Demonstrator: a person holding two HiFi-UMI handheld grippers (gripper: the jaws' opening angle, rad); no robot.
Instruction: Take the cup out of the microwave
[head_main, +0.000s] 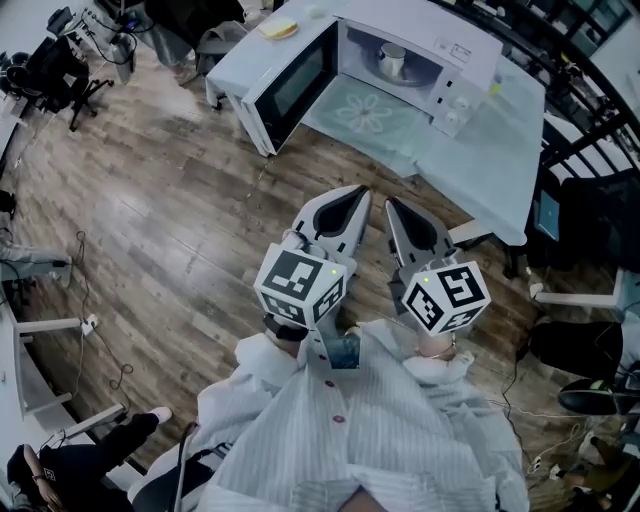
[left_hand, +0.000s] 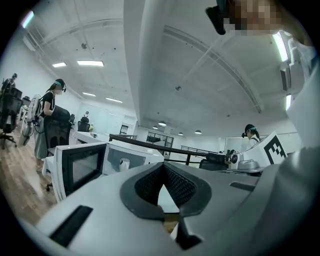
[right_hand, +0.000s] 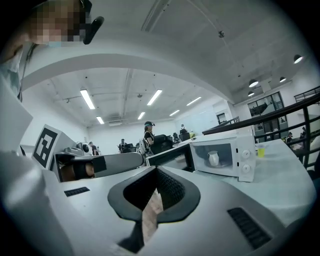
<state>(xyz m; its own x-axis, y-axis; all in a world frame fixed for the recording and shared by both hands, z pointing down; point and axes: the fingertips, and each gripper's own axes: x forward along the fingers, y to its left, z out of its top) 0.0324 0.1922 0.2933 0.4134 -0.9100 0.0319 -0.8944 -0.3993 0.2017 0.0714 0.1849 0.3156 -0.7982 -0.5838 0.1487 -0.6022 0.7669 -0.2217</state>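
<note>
A white microwave (head_main: 425, 30) stands on a pale table (head_main: 500, 150) at the top of the head view, its door (head_main: 290, 85) swung wide open to the left. A small white cup (head_main: 391, 60) sits upright on the turntable inside. My left gripper (head_main: 352, 195) and right gripper (head_main: 393, 205) hover side by side over the wooden floor, well short of the table, both pointing at the microwave with jaws shut and empty. The left gripper view shows its gripper (left_hand: 162, 165), the microwave (left_hand: 135, 155) and the cup (left_hand: 124, 164). In the right gripper view, beyond the gripper (right_hand: 156, 170), are the microwave (right_hand: 235, 157) and the cup (right_hand: 213, 158).
A floral mat (head_main: 365, 110) lies before the microwave, a yellow item (head_main: 278, 28) at the table's far left corner. A small yellow cup (right_hand: 259, 150) stands right of the microwave. A black railing (head_main: 590, 110) runs behind the table. A person (left_hand: 50, 120) and office chairs (head_main: 60, 70) stand further left.
</note>
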